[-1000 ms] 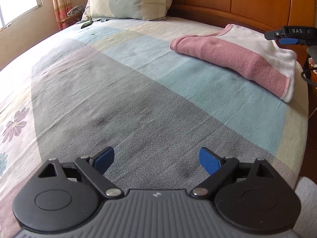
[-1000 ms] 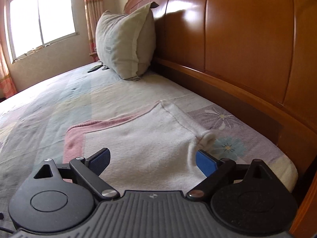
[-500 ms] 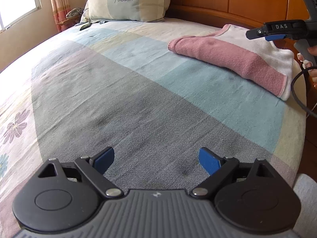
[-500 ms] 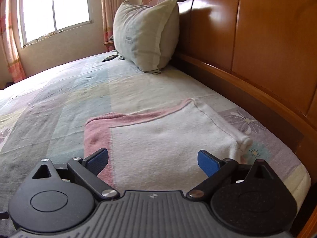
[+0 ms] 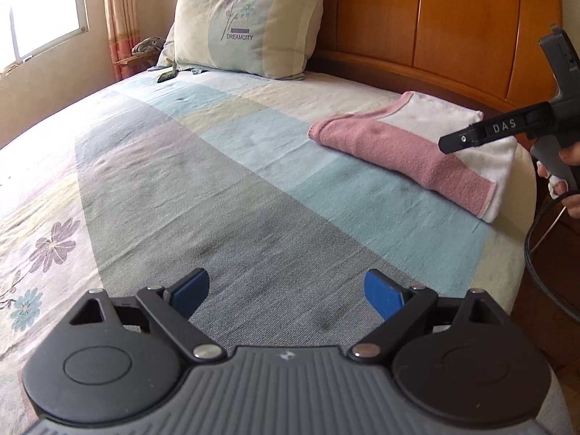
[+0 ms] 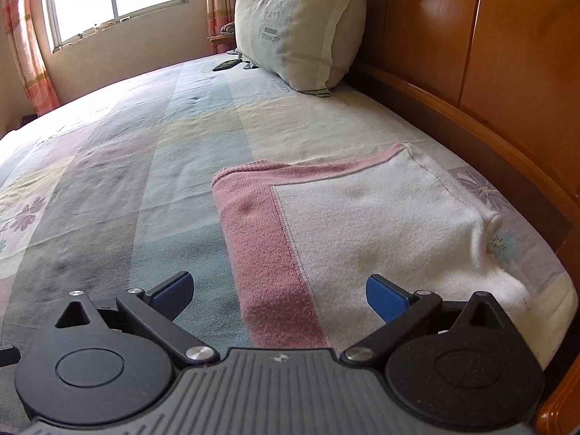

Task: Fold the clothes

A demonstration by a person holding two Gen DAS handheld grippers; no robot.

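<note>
Ahead of the right gripper (image 6: 279,293), whose jaws have just been opening with nothing between them, lies the folded pink-and-white garment (image 6: 369,224), probably a towel-like knit; the left gripper (image 5: 286,293) gapes over the bedspread (image 5: 217,188).

The left gripper (image 5: 286,291) fills the bottom of its own view, its two blue pads set wide apart at lower centre with nothing between them, the tool angled downward. The right gripper (image 6: 279,293) sits likewise along the bottom of its own view, its jaws having just been opening and now spread wide, with nothing pressed between the blue pads. In the left wrist view the right gripper also shows from the side at the right edge of the frame, its dark arm reaching in toward the left, and the person's right hand (image 5: 565,177) wraps the grey handle there, fingers curled round it, partly cut off by the frame edge.
</note>
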